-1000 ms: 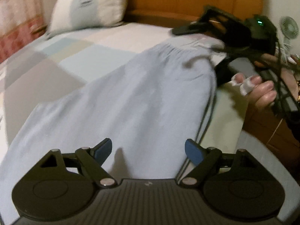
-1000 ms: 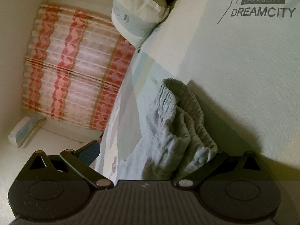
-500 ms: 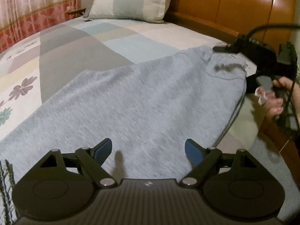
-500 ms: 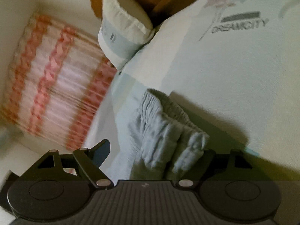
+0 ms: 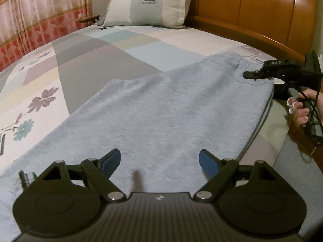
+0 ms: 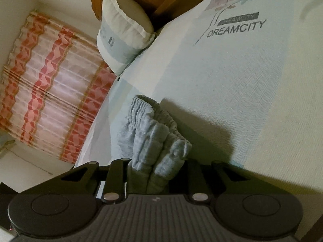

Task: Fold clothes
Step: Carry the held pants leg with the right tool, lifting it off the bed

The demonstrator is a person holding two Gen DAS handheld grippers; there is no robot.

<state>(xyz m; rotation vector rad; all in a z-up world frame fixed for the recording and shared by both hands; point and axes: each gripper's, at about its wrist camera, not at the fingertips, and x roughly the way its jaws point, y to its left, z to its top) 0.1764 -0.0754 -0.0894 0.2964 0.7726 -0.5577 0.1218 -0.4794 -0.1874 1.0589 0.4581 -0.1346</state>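
Grey sweatpants (image 5: 161, 104) lie spread flat across the bed. My left gripper (image 5: 159, 159) hovers open just above the leg part, with nothing between its blue pads (image 5: 112, 160). At the far right, a hand (image 5: 302, 109) holds my right gripper (image 5: 250, 74) at the waistband corner. In the right wrist view the jaws of the right gripper (image 6: 155, 169) are closing, and the bunched elastic waistband (image 6: 149, 125) is squeezed between the two fingers.
The patterned bedsheet (image 5: 90, 56) runs out to the left and back. A pillow (image 5: 149, 2) leans on the wooden headboard (image 5: 252, 6). A red and pink curtain (image 5: 30, 14) hangs beyond the bed's left side. The bed's near right edge drops off below the hand.
The right gripper's jaws have come together from wide open onto the waistband folds. The left gripper has shifted over the pants, which now lie flatter, and it has stayed open.
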